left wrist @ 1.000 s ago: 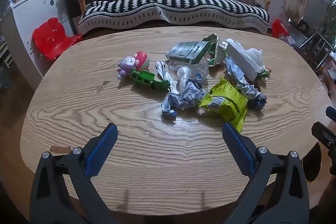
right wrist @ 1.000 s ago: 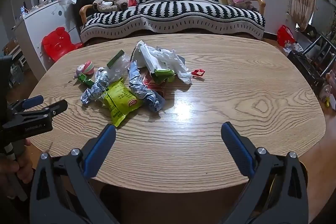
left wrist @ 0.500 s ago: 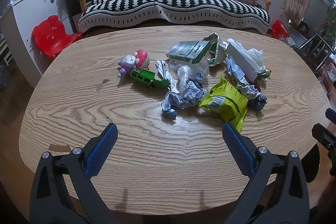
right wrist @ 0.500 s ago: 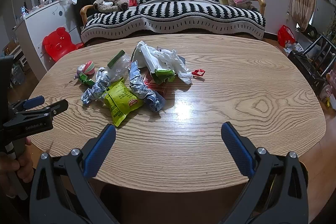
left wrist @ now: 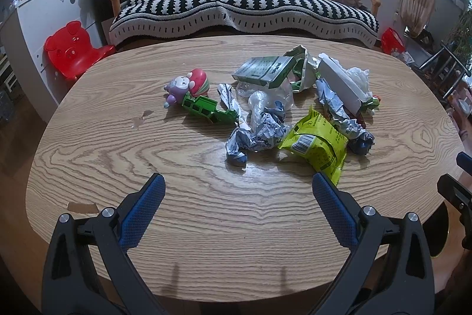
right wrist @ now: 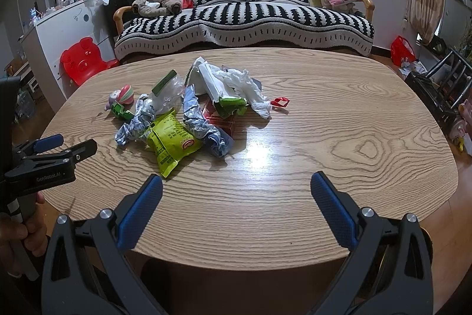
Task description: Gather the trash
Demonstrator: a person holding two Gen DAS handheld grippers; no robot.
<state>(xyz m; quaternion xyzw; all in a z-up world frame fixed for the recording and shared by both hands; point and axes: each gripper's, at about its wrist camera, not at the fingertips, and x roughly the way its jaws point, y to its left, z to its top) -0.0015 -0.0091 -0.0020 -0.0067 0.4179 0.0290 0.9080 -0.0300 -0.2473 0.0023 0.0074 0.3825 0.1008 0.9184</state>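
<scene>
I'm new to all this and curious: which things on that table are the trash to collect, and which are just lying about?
Trash: yellow-green snack bag, crumpled silver wrapper, white plastic bag, green-and-white box.

Lying about: pink toy figure, green toy truck, red chair.

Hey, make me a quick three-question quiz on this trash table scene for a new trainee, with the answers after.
1. True or false: the left gripper is shut on the yellow-green snack bag.
2. Which lies nearest the pink round toy: A the green toy truck, B the small red scrap, C the white crumpled tissue?
3. What does the trash lie on?

Key: 1 false, both grippers open. 2 A. 3 The wooden table.
</scene>
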